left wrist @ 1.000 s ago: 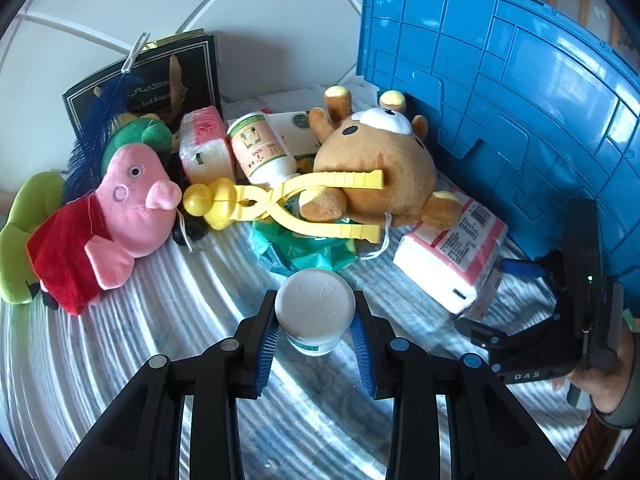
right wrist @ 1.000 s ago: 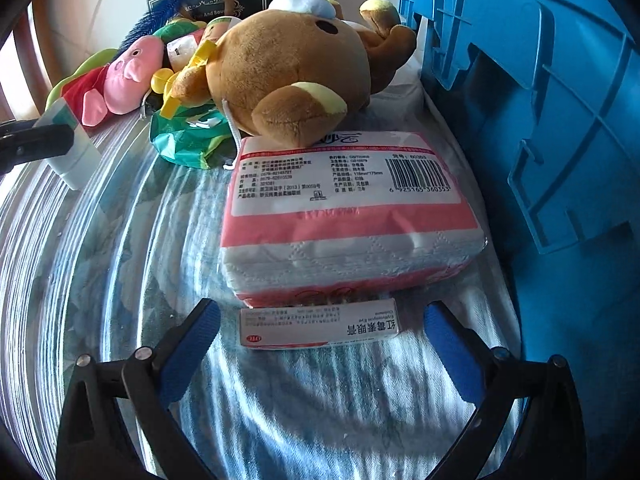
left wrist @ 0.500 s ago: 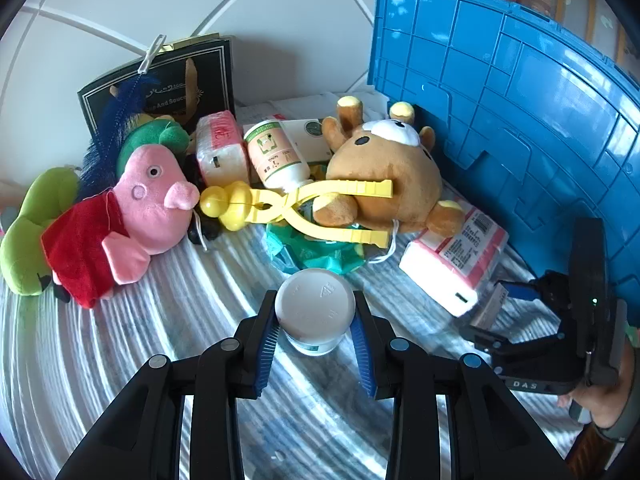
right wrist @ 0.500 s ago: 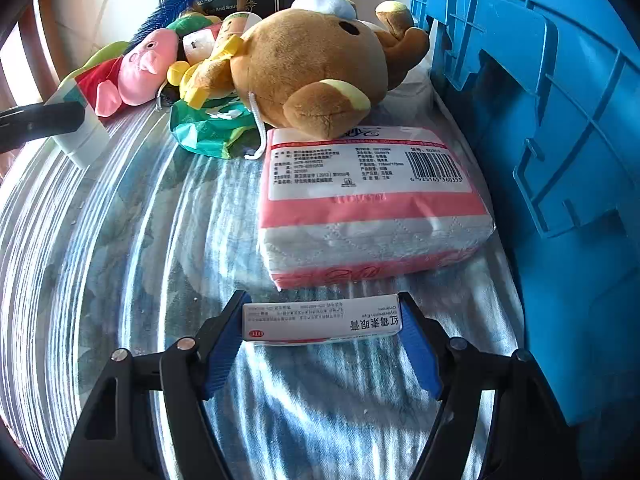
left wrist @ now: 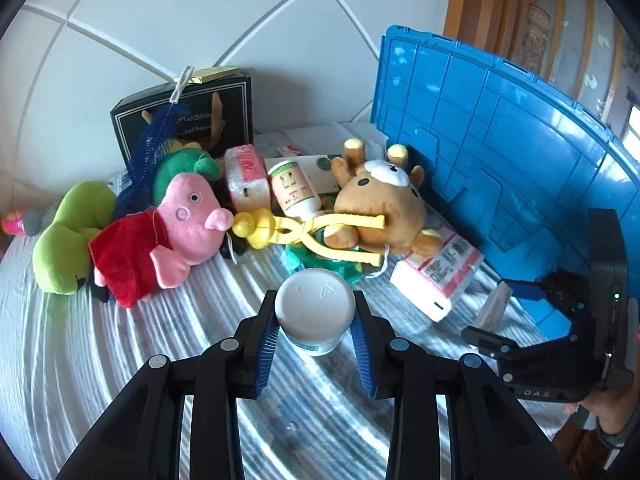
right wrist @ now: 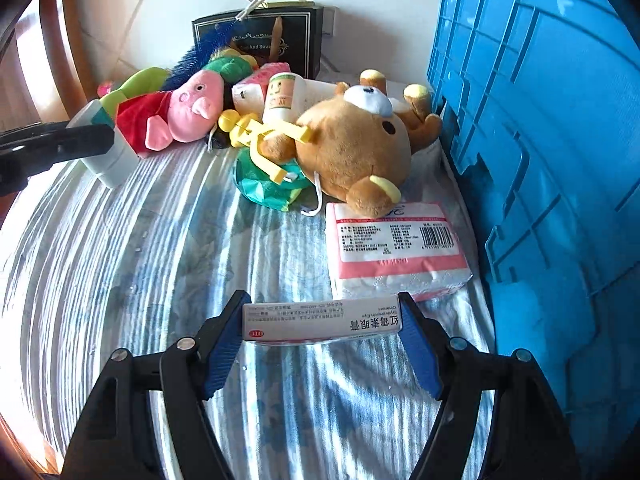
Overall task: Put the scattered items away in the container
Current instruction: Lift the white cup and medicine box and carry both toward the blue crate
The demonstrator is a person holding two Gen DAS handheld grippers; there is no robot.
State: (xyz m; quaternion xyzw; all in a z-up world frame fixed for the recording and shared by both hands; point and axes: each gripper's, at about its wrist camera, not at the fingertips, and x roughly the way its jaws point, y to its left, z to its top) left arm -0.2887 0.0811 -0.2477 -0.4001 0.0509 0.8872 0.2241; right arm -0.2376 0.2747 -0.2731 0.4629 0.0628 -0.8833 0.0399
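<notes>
Lifted since before, the right claw (right wrist: 322, 338) grips the slim white ointment carton (right wrist: 320, 320) endwise; left claw (left wrist: 315, 334) clamps the round white jar (left wrist: 315, 310). Either could slip crossing the blue plastic crate (right wrist: 540, 160) wall.

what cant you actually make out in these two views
- Inside of the blue crate: both views show only its outer wall.
- Green packet: partly covered by the brown bear and the yellow tongs.
- Small print on the tissue pack: too small to read.
</notes>
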